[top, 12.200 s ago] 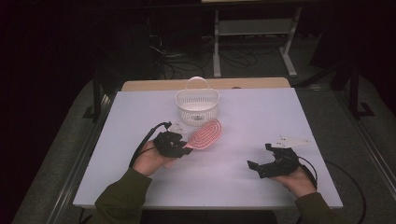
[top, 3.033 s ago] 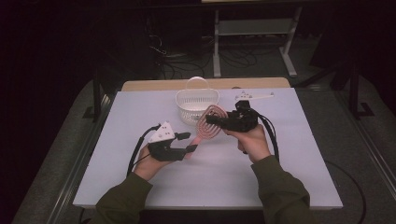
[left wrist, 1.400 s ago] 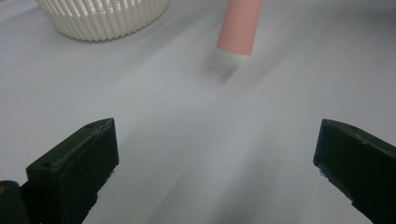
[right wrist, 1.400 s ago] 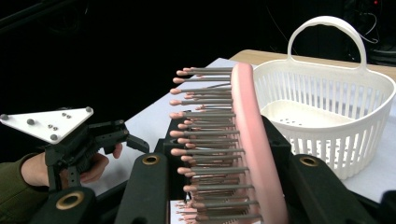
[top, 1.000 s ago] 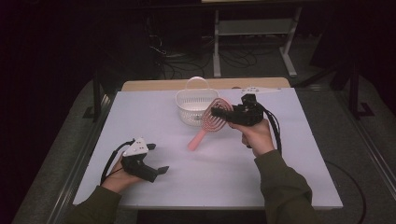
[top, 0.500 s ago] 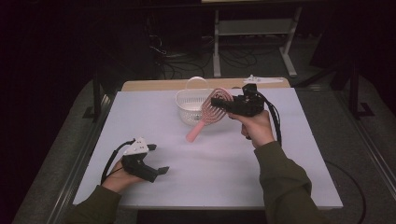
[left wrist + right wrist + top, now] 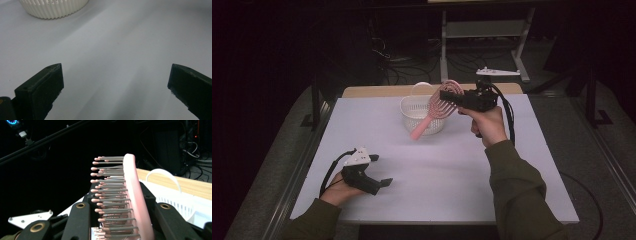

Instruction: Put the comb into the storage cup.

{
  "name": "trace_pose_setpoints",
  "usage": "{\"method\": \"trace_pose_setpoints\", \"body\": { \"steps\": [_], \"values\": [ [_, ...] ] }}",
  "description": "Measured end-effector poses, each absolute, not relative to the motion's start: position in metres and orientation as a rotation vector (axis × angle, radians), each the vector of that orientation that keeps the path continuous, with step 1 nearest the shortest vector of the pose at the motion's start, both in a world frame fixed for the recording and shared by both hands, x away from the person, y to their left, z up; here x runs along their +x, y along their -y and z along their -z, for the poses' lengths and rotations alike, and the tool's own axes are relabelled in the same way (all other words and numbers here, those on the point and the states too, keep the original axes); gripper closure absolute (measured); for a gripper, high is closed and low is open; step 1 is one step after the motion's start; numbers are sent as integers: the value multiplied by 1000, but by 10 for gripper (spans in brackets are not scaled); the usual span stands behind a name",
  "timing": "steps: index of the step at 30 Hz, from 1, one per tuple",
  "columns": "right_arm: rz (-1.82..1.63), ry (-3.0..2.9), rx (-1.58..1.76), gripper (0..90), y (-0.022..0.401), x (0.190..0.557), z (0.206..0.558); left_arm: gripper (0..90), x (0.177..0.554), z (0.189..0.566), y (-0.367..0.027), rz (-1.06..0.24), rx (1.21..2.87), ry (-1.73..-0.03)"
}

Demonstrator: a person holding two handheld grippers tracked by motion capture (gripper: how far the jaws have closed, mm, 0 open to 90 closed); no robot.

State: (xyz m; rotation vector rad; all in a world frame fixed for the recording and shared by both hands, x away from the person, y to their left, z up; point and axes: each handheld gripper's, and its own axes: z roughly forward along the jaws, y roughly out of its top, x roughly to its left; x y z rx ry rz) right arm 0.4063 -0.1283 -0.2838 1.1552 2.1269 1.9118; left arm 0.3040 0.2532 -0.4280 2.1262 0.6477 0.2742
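Count: 1 brush (image 7: 438, 107), 1 basket (image 7: 416, 108), 2 grippers, 1 worktop (image 7: 512, 165).

Brush: pink, w/ grey bristles tipped pink. Right gripper (image 7: 446, 95) is clamped on its head, holding it in the air above the basket's right rim; the handle slants down & left, its end in front of the basket wall in the high view. In the right gripper view the brush (image 7: 130, 200) stands edge-on between both jaws, bristles pointing left, jaws tight on either side of the head.

Basket: white, round, slotted wall, thin hoop handle standing up at the back; sits near the far edge of the worktop, about mid-width. Contents: can't tell for sure, the brush crosses part of the opening; what shows of the inside looks bare.

Left gripper (image 7: 379, 184): jaws wide apart, nothing between them, resting low at the near-left part of the worktop, well apart from the basket. Left gripper view has its two jaws spread over bare white worktop, w/ the basket (image 7: 53, 8) wall at top left.
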Motion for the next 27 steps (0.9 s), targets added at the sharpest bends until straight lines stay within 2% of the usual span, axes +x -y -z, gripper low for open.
{"method": "trace_pose_setpoints", "body": {
  "steps": [27],
  "values": [
    [-1928,-1952,1259,626,142,448,254,25,304,427,-255,-271,2116,-648]
  ]
}}
